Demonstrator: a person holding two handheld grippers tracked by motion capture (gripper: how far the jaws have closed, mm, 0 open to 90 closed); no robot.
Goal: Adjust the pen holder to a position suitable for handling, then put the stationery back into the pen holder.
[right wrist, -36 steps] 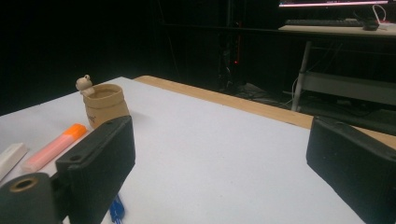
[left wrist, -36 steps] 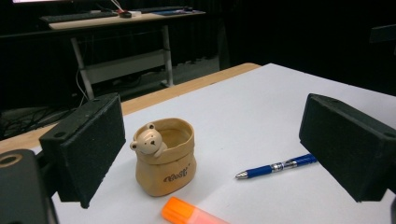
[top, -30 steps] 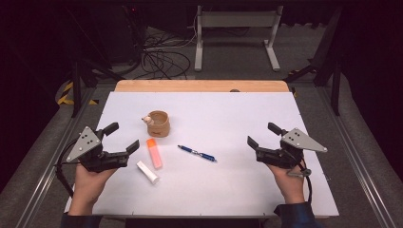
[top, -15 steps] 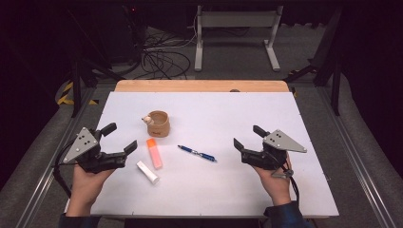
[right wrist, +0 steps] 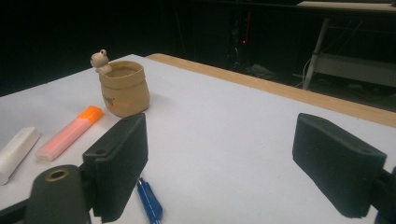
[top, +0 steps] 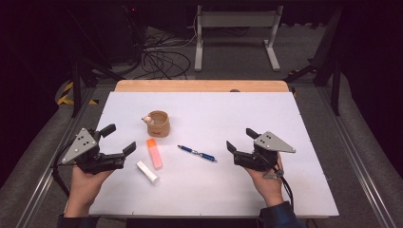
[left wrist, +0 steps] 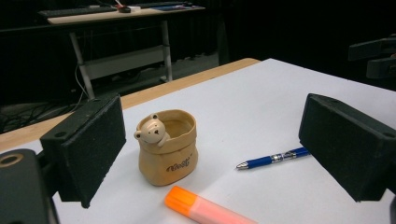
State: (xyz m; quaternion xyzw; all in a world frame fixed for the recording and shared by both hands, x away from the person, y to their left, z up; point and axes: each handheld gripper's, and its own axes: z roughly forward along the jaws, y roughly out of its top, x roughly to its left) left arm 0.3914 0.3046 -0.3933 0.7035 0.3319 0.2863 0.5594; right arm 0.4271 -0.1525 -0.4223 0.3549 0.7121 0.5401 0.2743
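A tan cup with a small bear on its rim (top: 158, 123) stands left of the table's middle. In front of it lie an orange highlighter (top: 154, 153) and a white stick-shaped marker (top: 148, 171). A blue pen (top: 197, 153) lies to their right. My left gripper (top: 120, 137) stands open beside the highlighter, nothing between its pads; its own view faces the cup (left wrist: 169, 147) and pen (left wrist: 273, 158). My right gripper (top: 239, 139) is open just right of the pen, pointing left. In its view the pen's end (right wrist: 149, 203) lies by the left pad (right wrist: 119, 165).
The white sheet (top: 304, 123) covers the table, with a wooden strip (top: 199, 86) along its far edge. Bare sheet lies behind the cup and on the right half. Beyond the table are cables and a metal stand (top: 235, 33) on the floor.
My right gripper has moved left across the sheet toward the blue pen and sunk slightly. The left gripper and the objects have stayed put.
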